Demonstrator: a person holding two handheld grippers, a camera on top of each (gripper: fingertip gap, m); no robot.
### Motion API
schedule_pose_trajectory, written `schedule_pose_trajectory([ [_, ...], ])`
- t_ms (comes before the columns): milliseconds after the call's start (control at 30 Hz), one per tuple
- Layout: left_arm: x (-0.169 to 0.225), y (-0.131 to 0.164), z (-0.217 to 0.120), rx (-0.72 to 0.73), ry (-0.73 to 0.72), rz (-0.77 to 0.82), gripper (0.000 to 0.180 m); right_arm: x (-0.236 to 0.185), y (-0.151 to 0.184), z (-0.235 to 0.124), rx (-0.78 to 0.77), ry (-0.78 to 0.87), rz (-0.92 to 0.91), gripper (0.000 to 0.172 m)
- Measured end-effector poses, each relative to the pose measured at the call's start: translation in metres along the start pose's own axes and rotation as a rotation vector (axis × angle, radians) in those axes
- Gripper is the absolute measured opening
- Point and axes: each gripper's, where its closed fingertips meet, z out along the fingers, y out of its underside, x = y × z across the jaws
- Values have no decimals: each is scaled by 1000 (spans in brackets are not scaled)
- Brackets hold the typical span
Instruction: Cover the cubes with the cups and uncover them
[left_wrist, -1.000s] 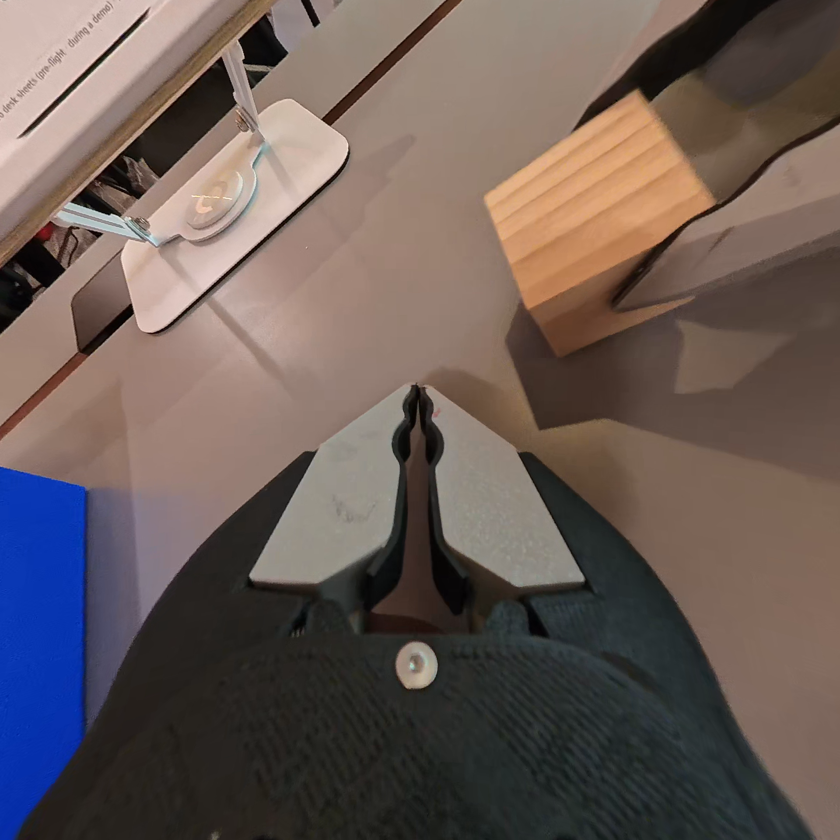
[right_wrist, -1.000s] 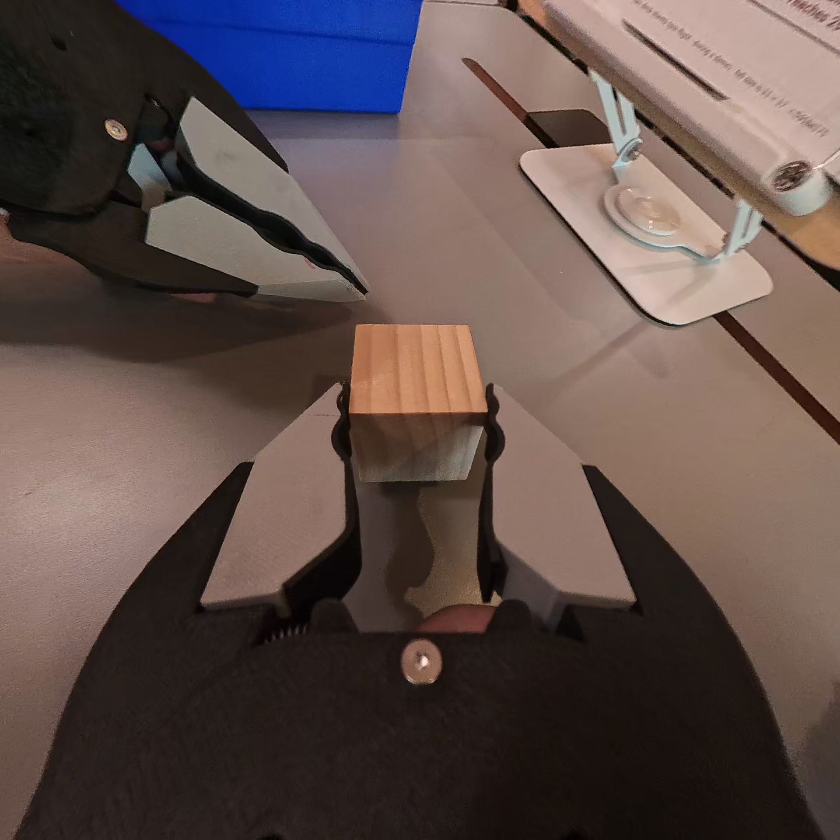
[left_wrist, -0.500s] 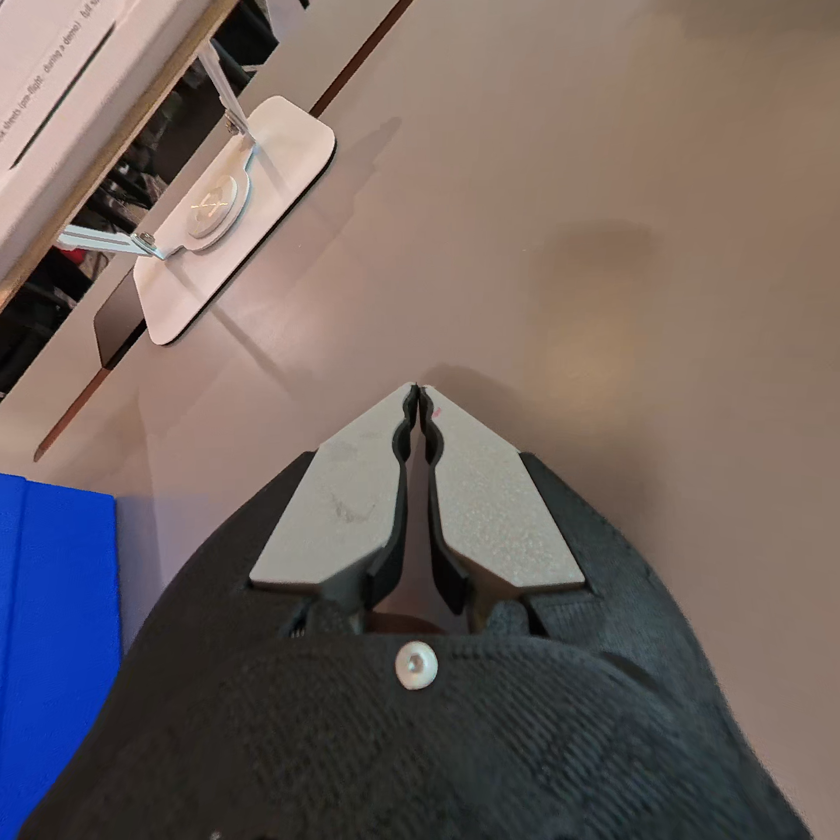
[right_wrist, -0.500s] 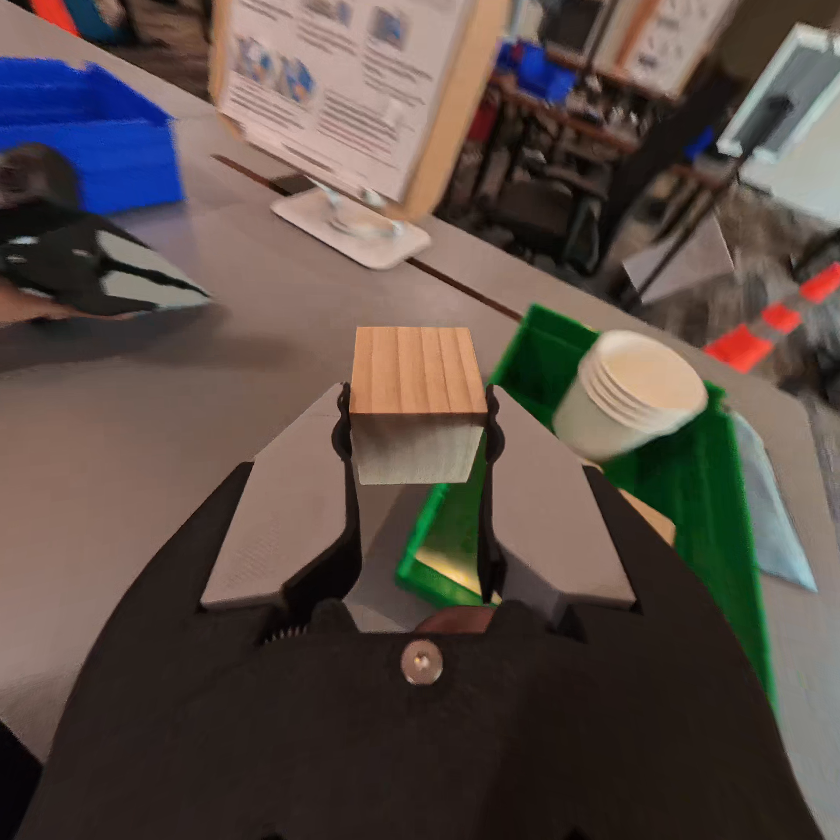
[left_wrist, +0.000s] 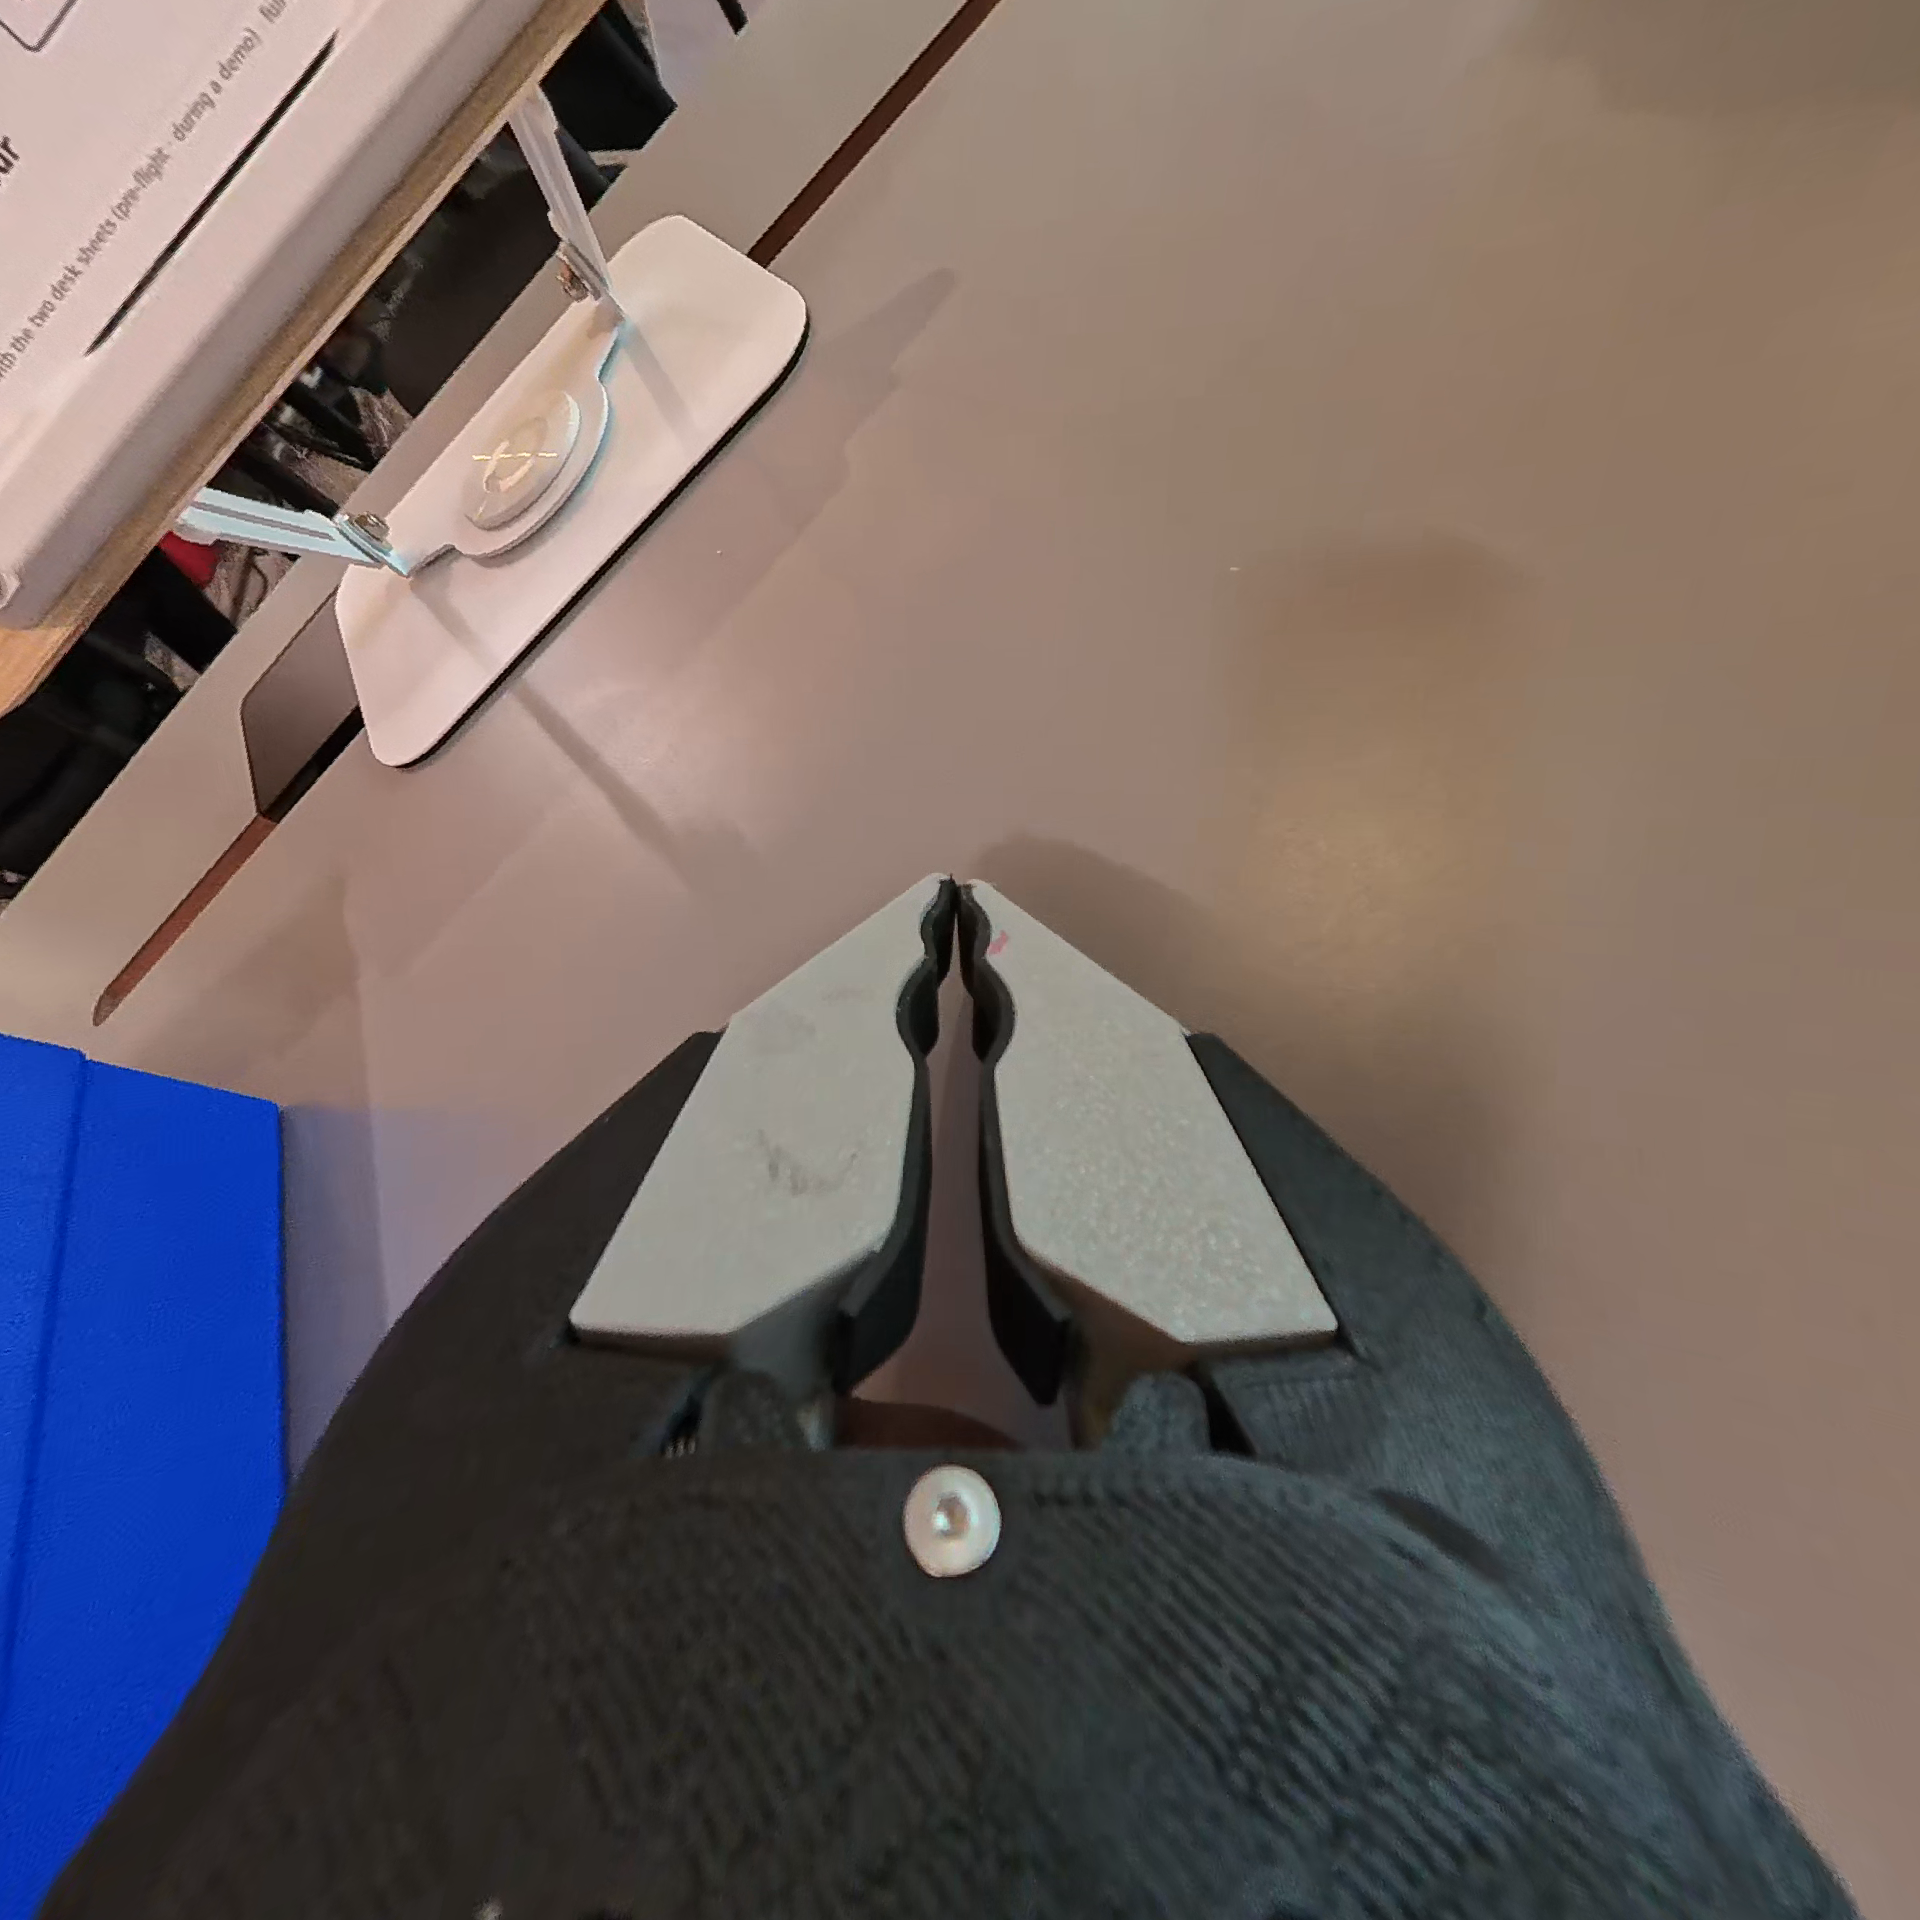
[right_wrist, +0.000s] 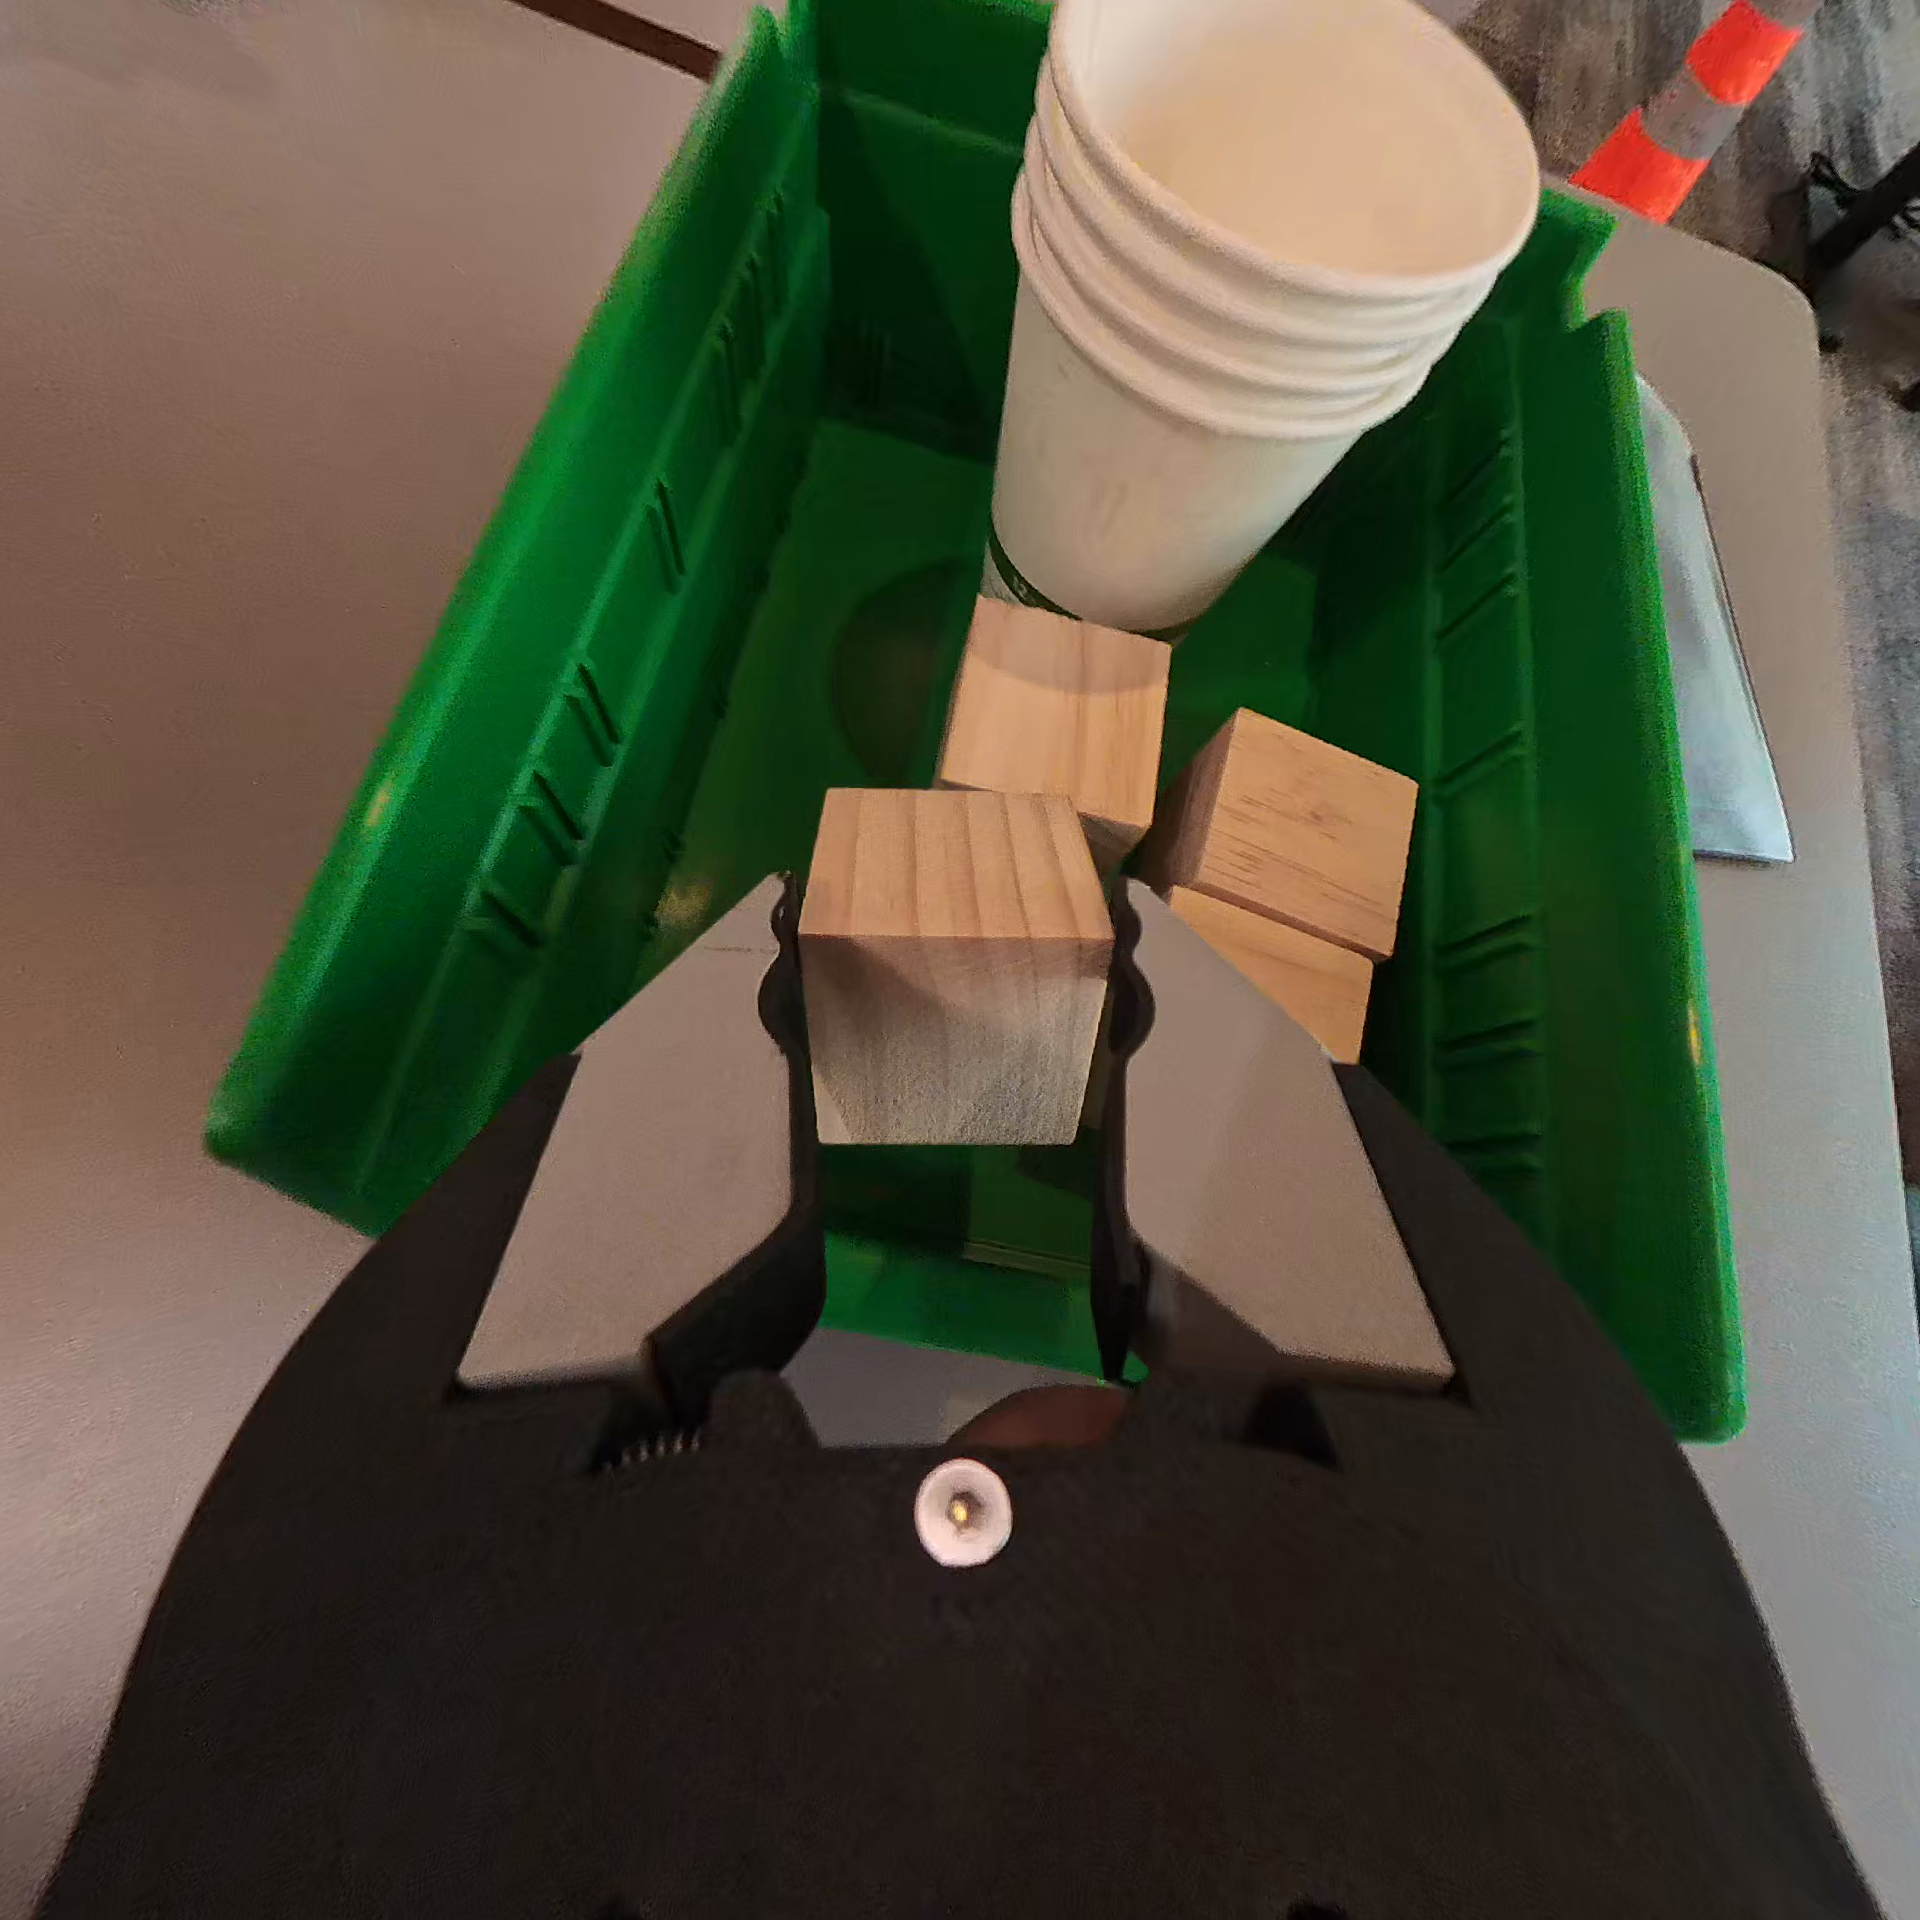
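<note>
Right tongs (right_wrist: 954, 935) swung over green bin (right_wrist: 499, 831) | clamping wooden cube (right_wrist: 951, 935) | left tongs (left_wrist: 956, 894) pinched bare

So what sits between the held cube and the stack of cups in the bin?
In the right wrist view, one loose wooden cube lies between the held cube and the cup stack.

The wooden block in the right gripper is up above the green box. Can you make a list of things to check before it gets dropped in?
1. Right gripper pads press both sides of the wooden cube: ok.
2. Cube hangs above the green bin, inside its walls: ok.
3. Bare bin floor straight beneath the cube: cannot tell, hidden.
4. Other cubes lie off to the right: ok.
5. Cup stack stands at the far end, out of the way: ok.
6. Left gripper shut, holding nothing, over the table: ok.
</note>
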Motion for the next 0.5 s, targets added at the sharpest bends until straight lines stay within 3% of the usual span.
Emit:
schedule_pose_trajectory([
  [333, -2, 1, 1, -7, 6, -17, 0, 12, 14, 22, -31, 48, 25, 57],
  [500, -3, 0, 0, 5, 16, -39, 0, 13, 6, 7, 18, 51, 33, 54],
])
